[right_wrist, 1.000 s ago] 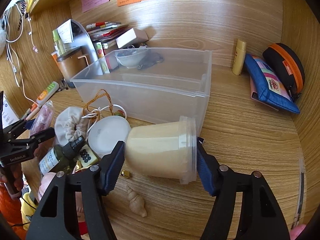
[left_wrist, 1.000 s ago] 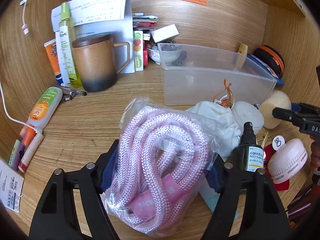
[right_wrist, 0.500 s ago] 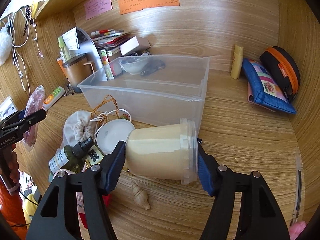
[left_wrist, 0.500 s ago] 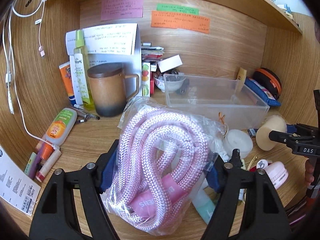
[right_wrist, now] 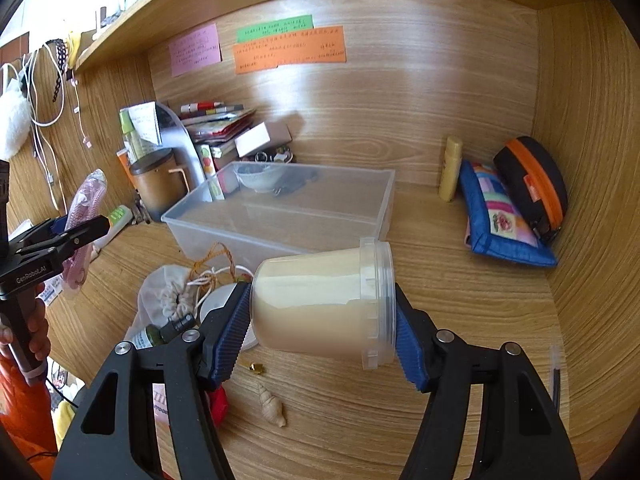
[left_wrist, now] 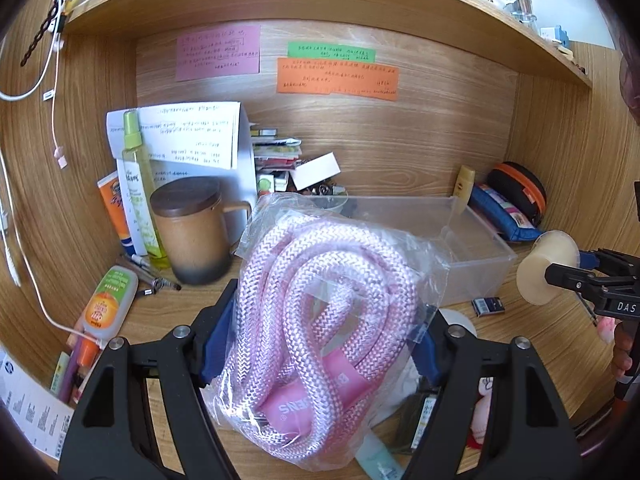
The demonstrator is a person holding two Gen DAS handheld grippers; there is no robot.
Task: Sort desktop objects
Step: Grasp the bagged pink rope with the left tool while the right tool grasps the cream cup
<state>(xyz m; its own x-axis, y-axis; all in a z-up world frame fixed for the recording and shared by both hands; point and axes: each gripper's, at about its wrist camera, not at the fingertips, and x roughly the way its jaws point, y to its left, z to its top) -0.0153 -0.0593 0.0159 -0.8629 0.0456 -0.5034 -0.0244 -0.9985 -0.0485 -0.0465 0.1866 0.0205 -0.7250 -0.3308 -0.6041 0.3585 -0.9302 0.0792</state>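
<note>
My left gripper is shut on a clear bag of coiled pink rope, held up above the desk. The same bag shows at the left of the right wrist view, in the left gripper. My right gripper is shut on a cream-filled clear plastic jar lying sideways, lid to the right, lifted off the desk. That jar appears at the right edge of the left wrist view. An open clear plastic bin stands behind both loads, its rim also seen past the rope.
A brown lidded mug, bottles, pens and papers crowd the back left. A blue pouch and black-orange case lie at the right. A drawstring bag, dark bottle, white lid and seashell lie below the jar.
Both grippers have risen with their loads, and the views have tilted up to show the shelf and sticky notes. The desk clutter has dropped lower in both views. Grips are unchanged.
</note>
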